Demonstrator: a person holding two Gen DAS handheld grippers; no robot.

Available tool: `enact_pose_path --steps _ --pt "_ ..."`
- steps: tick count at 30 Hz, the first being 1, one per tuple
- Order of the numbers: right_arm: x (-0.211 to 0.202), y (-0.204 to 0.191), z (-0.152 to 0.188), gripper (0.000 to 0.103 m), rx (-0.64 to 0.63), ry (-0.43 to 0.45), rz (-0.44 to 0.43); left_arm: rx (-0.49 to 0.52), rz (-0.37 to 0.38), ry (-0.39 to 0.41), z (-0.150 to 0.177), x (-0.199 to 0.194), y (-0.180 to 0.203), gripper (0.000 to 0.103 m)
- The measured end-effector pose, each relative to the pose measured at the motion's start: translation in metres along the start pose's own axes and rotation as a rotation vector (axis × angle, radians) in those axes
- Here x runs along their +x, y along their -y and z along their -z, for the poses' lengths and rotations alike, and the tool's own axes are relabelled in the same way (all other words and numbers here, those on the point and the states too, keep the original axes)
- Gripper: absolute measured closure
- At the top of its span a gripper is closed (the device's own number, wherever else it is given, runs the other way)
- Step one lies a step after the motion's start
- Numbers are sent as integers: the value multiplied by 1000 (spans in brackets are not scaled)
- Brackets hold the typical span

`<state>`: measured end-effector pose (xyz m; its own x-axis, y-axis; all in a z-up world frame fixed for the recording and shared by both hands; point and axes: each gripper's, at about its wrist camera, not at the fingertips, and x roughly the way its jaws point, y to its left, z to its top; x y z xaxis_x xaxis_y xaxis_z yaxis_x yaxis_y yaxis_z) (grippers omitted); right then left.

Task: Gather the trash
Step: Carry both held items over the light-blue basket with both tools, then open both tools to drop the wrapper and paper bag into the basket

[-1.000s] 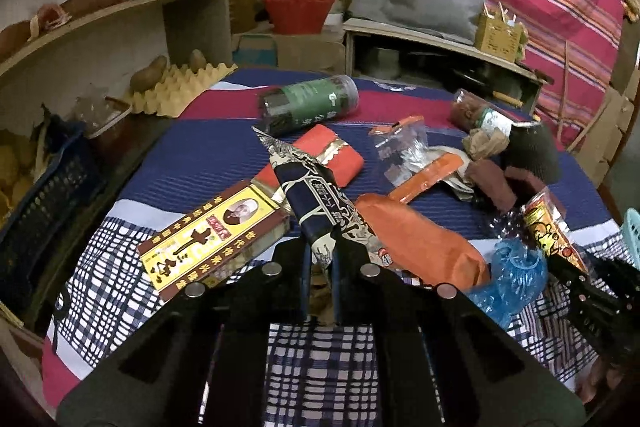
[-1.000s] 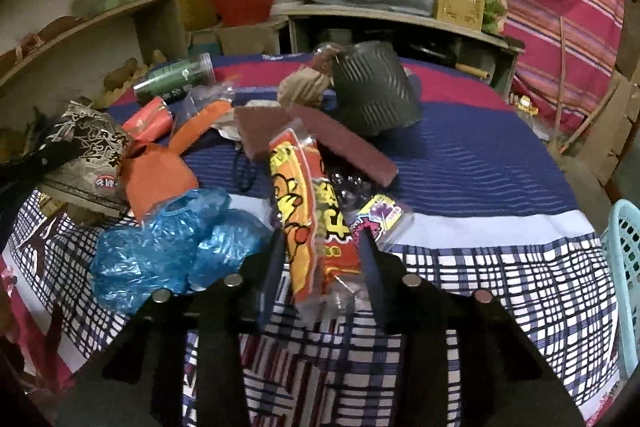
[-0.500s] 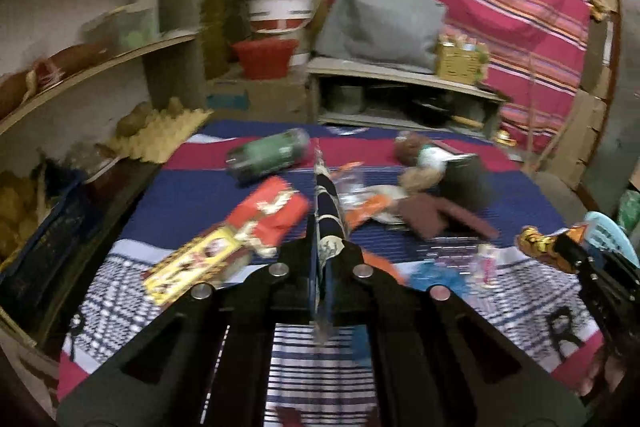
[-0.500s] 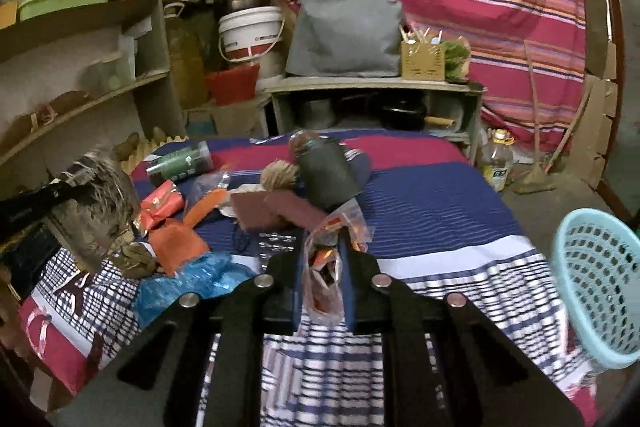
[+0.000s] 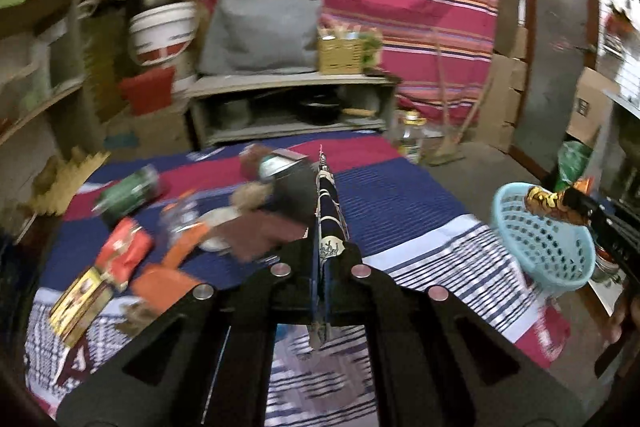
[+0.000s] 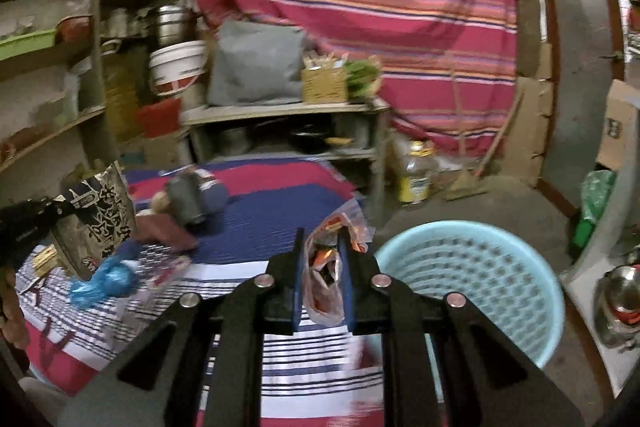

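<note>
the left gripper [image 5: 326,259] is clamped tight on a dark patterned wrapper [image 5: 329,211], which stands edge-on between the pads and sticks out forward over the striped blue and red cloth [image 5: 400,199] covering the table. in the right wrist view the same wrapper [image 6: 100,211] shows its broad face at the far left, held up above the cloth.

the right gripper [image 6: 322,267] is closed on a crumpled clear snack bag with orange and red print [image 6: 326,267], the bag bulging out above and below the pads. just beyond and to the right of it sits the light blue basket [image 6: 500,267] on the floor beside the table (its perforated wall reads clearly despite the blur). from the left wrist view, the snack bag [image 5: 548,201] hangs over the basket's rim [image 5: 532,227].

still on the cloth: a green cylinder [image 5: 128,193], a red packet [image 5: 124,257], an orange wrapper [image 5: 168,283], a yellow box [image 5: 80,303], a crumpled blue plastic piece [image 6: 106,281] and a dark brown strip [image 5: 260,231].
</note>
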<state>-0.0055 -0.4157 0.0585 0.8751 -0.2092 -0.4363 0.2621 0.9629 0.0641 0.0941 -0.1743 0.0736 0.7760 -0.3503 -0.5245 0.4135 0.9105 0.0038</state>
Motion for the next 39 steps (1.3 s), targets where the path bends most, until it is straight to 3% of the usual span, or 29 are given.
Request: enact_pose_path --steps 11,19,23,30,34,39 --pt "4 106 9 87 43 -42 131 117 242 46 -16 38 151 103" --pt "22 150 33 87 114 -89 141 129 404 -46 -14 86 227 103" --pt "25 159 40 87 129 -92 147 159 395 -86 -7 113 253 103" --pt "31 162 44 87 147 -95 139 162 365 -117 2 139 262 101" --pt "37 159 44 87 145 -101 134 157 352 -115 2 136 255 66" --pt "43 155 46 87 149 -109 125 144 321 -93 -3 126 237 57"
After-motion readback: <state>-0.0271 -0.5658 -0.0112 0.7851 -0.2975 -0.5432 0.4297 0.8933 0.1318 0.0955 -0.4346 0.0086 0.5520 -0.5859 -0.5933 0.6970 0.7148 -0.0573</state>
